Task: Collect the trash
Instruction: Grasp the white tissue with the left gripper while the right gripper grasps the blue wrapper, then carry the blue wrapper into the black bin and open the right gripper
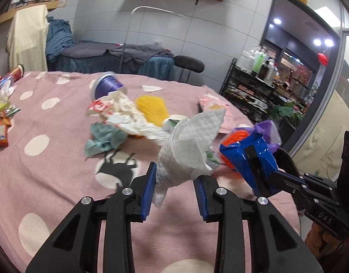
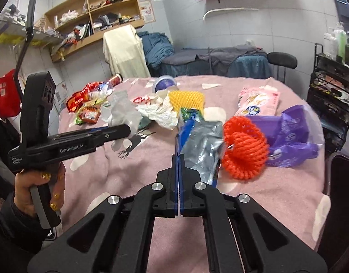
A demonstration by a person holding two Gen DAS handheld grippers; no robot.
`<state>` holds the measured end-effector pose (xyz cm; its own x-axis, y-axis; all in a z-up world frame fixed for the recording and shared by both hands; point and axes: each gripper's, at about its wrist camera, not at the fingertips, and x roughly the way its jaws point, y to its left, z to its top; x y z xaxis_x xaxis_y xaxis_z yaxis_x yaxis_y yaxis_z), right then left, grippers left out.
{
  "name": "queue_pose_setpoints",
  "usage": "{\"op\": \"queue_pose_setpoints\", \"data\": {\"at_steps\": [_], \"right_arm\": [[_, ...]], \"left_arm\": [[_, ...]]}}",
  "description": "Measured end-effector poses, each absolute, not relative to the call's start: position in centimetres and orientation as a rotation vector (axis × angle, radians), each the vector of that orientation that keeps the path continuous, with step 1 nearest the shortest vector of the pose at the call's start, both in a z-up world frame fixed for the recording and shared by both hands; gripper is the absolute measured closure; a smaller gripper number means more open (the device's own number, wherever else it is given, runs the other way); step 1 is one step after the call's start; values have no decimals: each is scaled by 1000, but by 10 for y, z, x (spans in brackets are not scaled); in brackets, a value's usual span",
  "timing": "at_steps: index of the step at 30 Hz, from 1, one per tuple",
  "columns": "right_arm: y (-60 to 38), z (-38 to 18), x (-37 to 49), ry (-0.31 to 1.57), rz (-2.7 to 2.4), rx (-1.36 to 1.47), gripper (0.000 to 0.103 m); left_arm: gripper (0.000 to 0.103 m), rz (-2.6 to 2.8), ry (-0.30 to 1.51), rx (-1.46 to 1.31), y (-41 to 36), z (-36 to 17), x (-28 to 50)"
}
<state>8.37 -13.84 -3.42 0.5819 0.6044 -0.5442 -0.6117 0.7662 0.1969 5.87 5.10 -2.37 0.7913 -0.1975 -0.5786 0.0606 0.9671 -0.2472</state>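
"GenRobot.AI" along the left claw's black body; "DAS" on the right claw's body.

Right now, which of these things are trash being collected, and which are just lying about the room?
Trash:
- white paper towel, in left gripper
- blue foil wrapper, in right gripper
- orange foam net
- yellow foam net
- purple plastic bag

Lying about:
- black stool
- bottles

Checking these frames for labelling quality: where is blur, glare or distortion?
Left wrist view: purple spool motion-smeared, ceiling lights flare, doorway bows. Right wrist view: white crumpled tissue blurred, orange foam net soft, shelves curve.
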Motion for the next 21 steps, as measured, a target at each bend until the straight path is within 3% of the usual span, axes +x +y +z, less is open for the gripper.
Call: {"op": "queue_pose_setpoints", "data": {"at_steps": [10,21], "right_arm": [[-209,-12,64,482,472,32,101],[-339,-42,91,547,98,208,101]], "left_arm": [[71,-341,629,-166,-17,-7,78],[71,-565,663,-90,-104,-11,98]]}}
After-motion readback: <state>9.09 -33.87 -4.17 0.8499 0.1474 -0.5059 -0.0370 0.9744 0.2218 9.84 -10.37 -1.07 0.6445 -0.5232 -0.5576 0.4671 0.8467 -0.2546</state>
